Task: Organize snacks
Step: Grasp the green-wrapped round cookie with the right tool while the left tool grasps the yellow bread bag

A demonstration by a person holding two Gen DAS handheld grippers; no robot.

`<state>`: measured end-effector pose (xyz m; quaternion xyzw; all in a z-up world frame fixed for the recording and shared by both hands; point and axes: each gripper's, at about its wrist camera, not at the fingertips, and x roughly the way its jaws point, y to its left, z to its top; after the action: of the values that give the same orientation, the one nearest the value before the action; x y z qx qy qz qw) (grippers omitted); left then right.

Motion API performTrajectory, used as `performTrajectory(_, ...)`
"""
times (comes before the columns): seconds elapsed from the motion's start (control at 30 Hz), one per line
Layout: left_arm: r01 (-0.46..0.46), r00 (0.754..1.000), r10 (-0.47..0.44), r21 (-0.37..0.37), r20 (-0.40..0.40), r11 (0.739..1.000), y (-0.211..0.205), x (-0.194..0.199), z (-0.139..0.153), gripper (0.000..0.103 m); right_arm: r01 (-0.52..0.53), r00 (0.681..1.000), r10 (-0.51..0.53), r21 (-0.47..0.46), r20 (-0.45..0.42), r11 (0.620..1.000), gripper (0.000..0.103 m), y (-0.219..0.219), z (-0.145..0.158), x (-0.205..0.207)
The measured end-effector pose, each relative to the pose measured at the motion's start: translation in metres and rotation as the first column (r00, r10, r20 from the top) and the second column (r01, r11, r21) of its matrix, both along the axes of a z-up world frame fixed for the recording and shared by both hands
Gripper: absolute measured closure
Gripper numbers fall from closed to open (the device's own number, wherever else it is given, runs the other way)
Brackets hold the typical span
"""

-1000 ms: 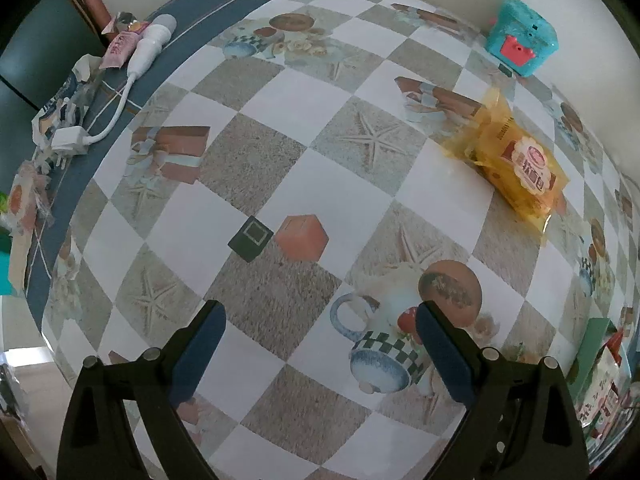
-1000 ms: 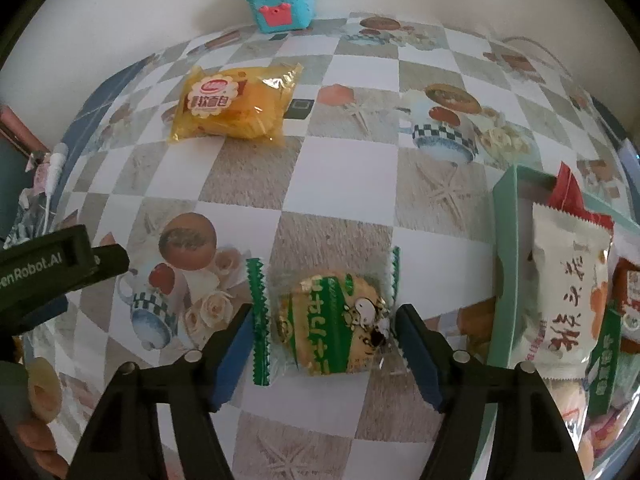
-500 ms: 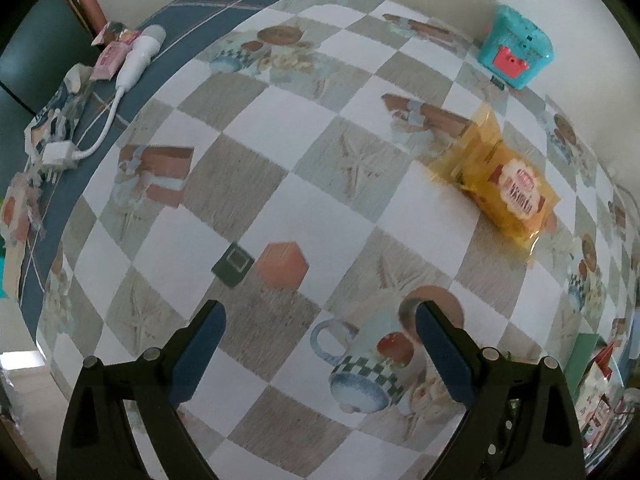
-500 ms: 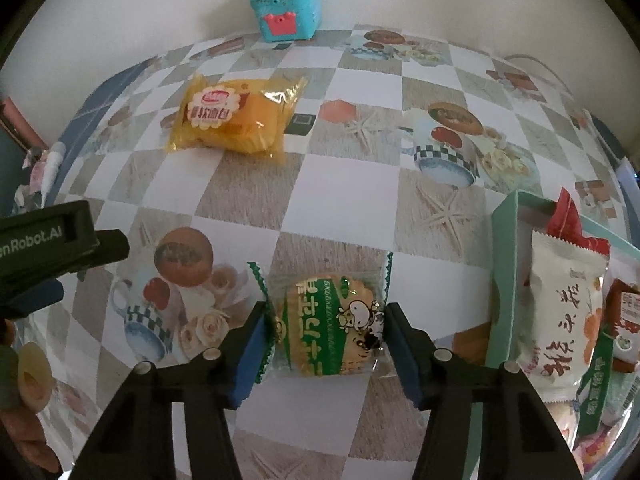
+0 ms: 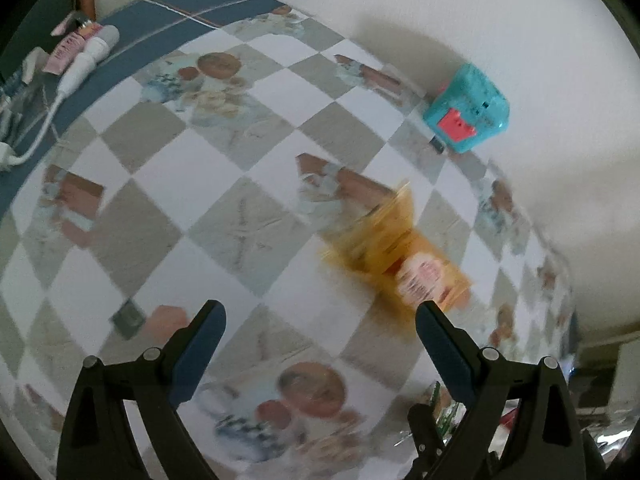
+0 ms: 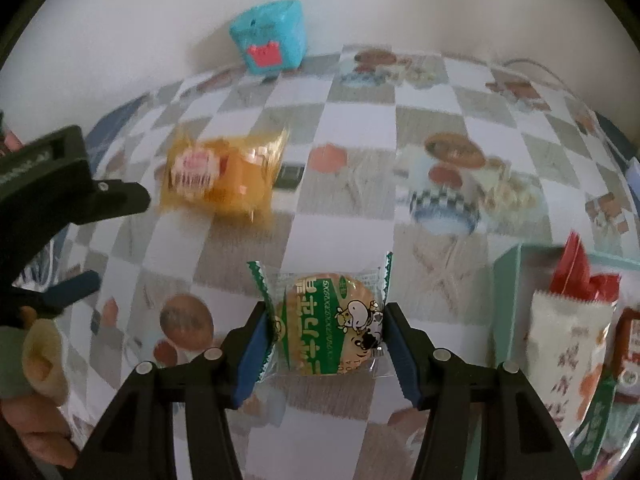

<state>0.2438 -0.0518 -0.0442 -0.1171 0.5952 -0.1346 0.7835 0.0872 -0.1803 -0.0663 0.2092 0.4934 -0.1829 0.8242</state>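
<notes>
The right gripper point(image 6: 326, 340) has just closed in on the green cracker pack point(image 6: 330, 330), and its blue pads now pinch the wrapper from both sides, the pack raised a little off the checkered table point(image 6: 348, 216). To its right sits the teal box point(image 6: 505, 276), holding a white packet point(image 6: 568, 356) and a red one point(image 6: 580, 272) upright. The left gripper point(image 5: 318, 322) hangs over the table with its fingers spread wide and nothing between them; the yellow bag point(image 5: 404, 264) lies on the cloth just past its right finger, blurred. A teal toy point(image 5: 466, 114) stands by the wall.
</notes>
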Motion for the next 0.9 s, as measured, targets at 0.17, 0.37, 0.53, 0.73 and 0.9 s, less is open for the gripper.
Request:
performTrajectory(0.17,0.010,1.000,-0.010,-0.091,0.001,0.996,-0.017,0.005,-0.006,0.007,0.028,0.996,-0.026,-0.015,0.086,1.000,0.044,-0.016,0.022,-0.001)
performTrajectory(0.37,0.018,1.000,-0.015,-0.122,0.023,0.992,-0.040,0.008,-0.016,0.007,0.094,0.984,-0.091,-0.013,0.154,0.995,0.044,-0.043,0.042,-0.013)
performTrajectory(0.53,-0.017,1.000,0.019,-0.146,0.015,0.989,-0.044,0.006,-0.023,0.013,0.116,0.980,-0.114,-0.002,0.162,0.993,0.044,-0.055,0.042,-0.020)
performTrajectory(0.73,-0.035,0.999,0.037,-0.170,0.012,0.985,-0.039,0.003,-0.023,0.050,0.123,0.982,-0.124,0.013,0.141,0.992,0.044,-0.061,0.033,-0.020)
performTrajectory(0.9,-0.039,0.999,0.037,-0.146,-0.014,0.988,-0.031,-0.002,-0.021,0.053,0.125,0.983,-0.126,0.010,0.135,0.992,0.044,-0.061,0.038,-0.024)
